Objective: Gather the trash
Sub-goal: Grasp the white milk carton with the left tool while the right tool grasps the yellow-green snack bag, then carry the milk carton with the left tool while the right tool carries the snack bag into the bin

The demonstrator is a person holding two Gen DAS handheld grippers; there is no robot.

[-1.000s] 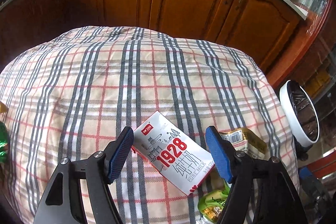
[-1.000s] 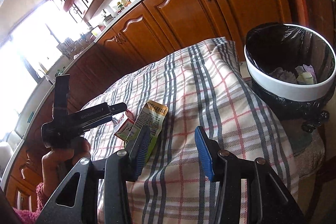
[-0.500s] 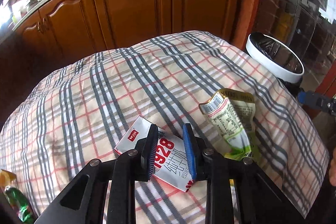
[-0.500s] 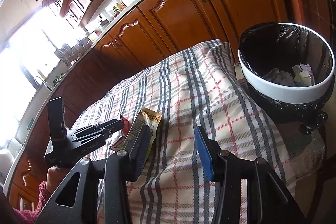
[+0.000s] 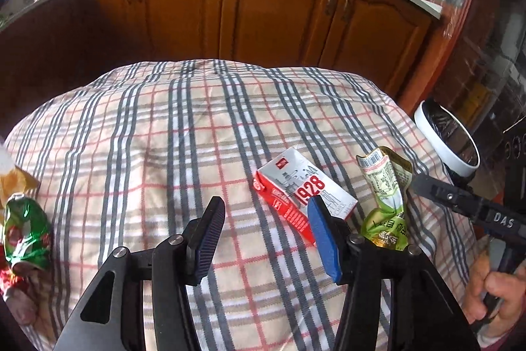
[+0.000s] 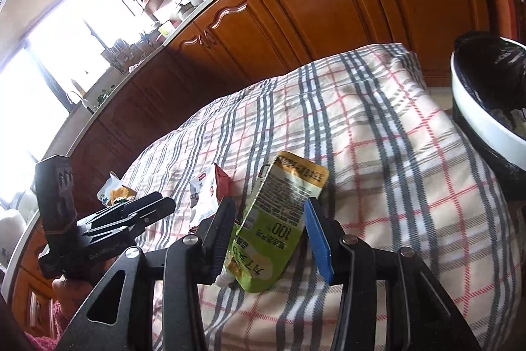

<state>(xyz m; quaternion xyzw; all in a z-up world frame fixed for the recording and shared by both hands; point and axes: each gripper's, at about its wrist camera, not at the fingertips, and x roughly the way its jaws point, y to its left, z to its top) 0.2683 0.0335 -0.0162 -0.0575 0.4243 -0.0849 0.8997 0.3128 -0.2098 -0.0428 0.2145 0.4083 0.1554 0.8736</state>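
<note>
Since a second ago the left gripper (image 5: 263,232) has closed over the milk carton (image 5: 304,189) and let go again; its jaws are now opening and stand about half wide, empty, with the carton lying flat just beyond and partly behind the blue right-hand pad. Meanwhile the right gripper (image 6: 269,229) has come forward over the green snack pouch (image 6: 273,229), which now sits between its jaws as they close; whether the pads already press on it I cannot tell. Both pieces lie near the right edge of the checked cloth (image 5: 164,137) covering the table, with the white bin (image 6: 476,111) and its black liner just off that edge. More wrappers (image 5: 24,229) lie at the left edge. The pouch looks light, thin and crumpled, probably slippery film, so a pinch across its creased middle should hold best. The carton seems an empty, flattened box, stiffer along its folded edges, and likely best taken across its narrow width.
</note>
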